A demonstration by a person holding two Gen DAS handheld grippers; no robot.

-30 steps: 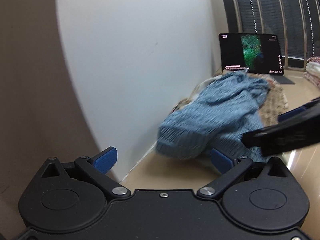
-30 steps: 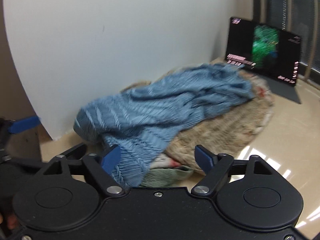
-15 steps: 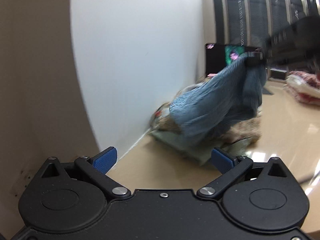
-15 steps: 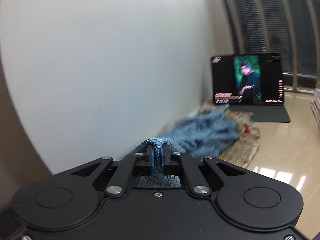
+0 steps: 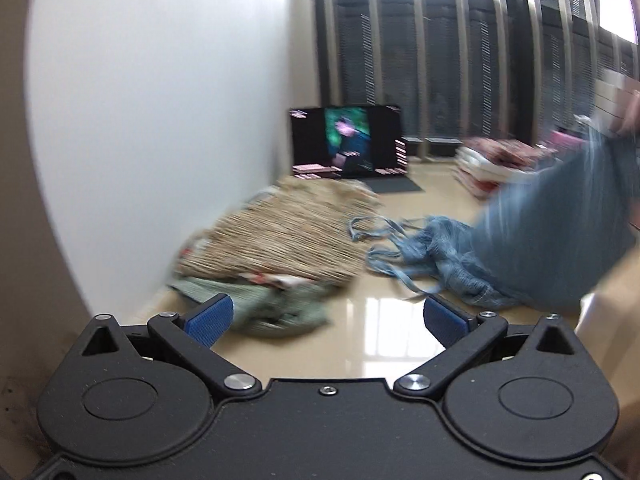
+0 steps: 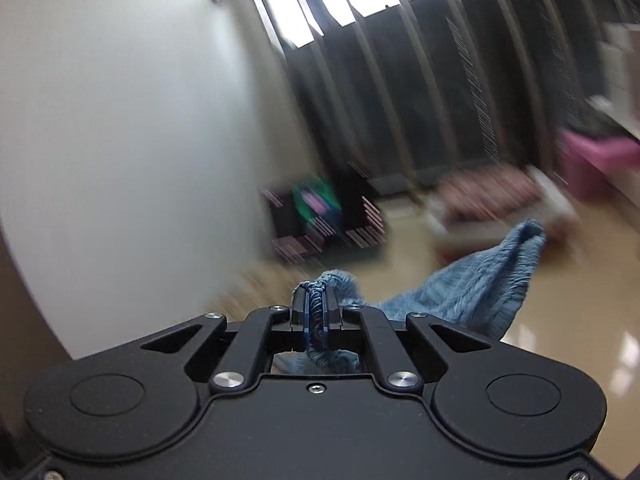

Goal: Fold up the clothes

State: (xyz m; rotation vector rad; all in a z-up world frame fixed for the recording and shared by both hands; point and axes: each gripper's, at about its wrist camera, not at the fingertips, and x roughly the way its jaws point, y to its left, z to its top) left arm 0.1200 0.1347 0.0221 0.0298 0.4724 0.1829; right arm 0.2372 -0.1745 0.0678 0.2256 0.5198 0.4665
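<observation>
A blue knitted garment [image 5: 532,248] with loose fringe hangs at the right of the left wrist view, its lower end trailing on the shiny floor. My right gripper [image 6: 315,308] is shut on a bunched edge of this blue garment [image 6: 460,296], which drapes off to the right. My left gripper [image 5: 326,318] is open and empty, low over the floor, apart from the garment. A pile with a tan woven cloth [image 5: 280,236] and a green cloth [image 5: 272,308] lies by the white wall.
An open laptop [image 5: 348,142] with a lit screen stands on the floor near the wall. A stack of folded red-and-white clothes [image 5: 492,160] lies at the back right. Dark window blinds [image 5: 440,48] run along the back. A pink box [image 6: 592,156] is at the right.
My right gripper closed on the blue garment and pulled it off the pile, up and to the right. The tan and green cloths are now uncovered. My left gripper stayed open.
</observation>
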